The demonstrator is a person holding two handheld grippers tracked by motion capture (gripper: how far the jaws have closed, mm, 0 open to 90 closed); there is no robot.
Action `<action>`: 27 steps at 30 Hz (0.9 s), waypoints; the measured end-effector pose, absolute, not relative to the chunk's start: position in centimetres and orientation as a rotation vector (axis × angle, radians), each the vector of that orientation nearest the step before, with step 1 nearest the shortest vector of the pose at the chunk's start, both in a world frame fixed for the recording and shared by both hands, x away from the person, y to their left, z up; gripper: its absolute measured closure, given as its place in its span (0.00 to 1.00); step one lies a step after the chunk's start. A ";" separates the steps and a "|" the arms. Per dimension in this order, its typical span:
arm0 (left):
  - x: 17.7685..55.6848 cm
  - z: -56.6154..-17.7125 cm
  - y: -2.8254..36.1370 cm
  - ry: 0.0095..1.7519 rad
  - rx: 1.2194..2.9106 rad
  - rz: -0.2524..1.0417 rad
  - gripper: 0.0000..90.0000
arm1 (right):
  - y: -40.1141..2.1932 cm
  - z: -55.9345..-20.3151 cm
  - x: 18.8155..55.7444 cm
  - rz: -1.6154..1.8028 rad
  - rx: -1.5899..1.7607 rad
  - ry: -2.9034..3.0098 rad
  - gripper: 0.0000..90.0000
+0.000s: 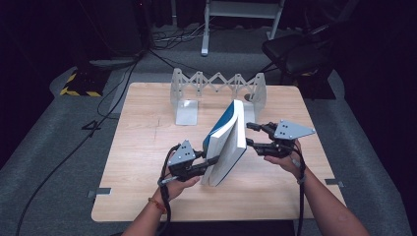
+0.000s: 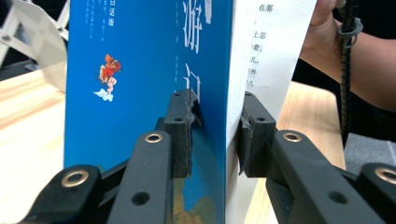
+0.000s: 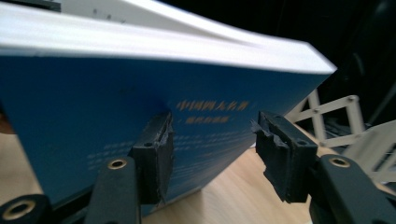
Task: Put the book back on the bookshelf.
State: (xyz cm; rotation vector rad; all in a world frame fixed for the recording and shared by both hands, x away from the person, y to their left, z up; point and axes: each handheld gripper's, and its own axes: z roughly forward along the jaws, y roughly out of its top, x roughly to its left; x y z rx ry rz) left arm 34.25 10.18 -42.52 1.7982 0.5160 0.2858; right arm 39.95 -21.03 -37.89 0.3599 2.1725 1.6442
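**Book held upright by one grip, with the second hand not yet on it**

The left gripper [image 1: 209, 164] has its fingers [image 2: 183, 126] clamped across the lower edge of the blue book [image 1: 227, 140], one pad on the front cover and the other on the page block. The right gripper [image 1: 252, 133] has its fingers [image 3: 156, 154] spread apart; they lie close against the back cover but squeeze nothing. The book stands tilted over the middle of the table [image 1: 147, 147], its bottom corner low near the wood, in front of the folding white book rack [image 1: 219, 83], which stands well apart at the far edge.

The risk here is a swing: a thick book pinched only near one edge could pivot in the pads or let loose pages fan out. The right fingers could also push the cover sideways before they close, tipping the book.
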 end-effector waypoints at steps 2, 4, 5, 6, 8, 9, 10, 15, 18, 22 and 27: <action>34.1 -42.5 10.3 0.514 1.808 0.296 0.77 | -20.7 -38.3 39.7 1.645 0.354 2.188 0.52; 34.0 -42.4 10.3 0.506 1.825 0.307 0.76 | -20.6 -38.5 39.6 1.648 0.351 2.201 0.51; 33.9 -42.4 10.3 0.505 1.831 0.316 0.75 | -20.5 -38.6 39.5 1.644 0.349 2.207 0.51; 33.8 -42.3 10.2 0.498 1.847 0.333 0.74 | -20.5 -38.7 39.4 1.645 0.345 2.210 0.51; 33.6 -42.3 10.1 0.501 1.861 0.339 0.72 | -20.4 -38.8 39.2 1.643 0.341 2.217 0.50; 33.5 -42.3 10.0 0.500 1.866 0.344 0.71 | -20.3 -38.8 39.1 1.647 0.337 2.220 0.50; 33.3 -42.3 10.0 0.502 1.877 0.342 0.69 | -20.2 -38.9 39.0 1.646 0.329 2.228 0.50; 33.0 -42.3 9.9 0.497 1.904 0.344 0.58 | -19.5 -38.9 38.3 1.626 0.289 2.237 0.48; 32.6 -42.4 9.8 0.499 1.923 0.340 0.52 | -19.2 -39.0 38.2 1.623 0.285 2.249 0.48; 32.0 -42.7 9.4 0.534 1.927 0.341 0.34 | -18.8 -39.3 38.2 1.616 0.285 2.260 0.47; 31.5 -43.3 8.0 0.552 1.946 0.353 0.25 | -18.4 -39.4 37.9 1.625 0.268 2.272 0.47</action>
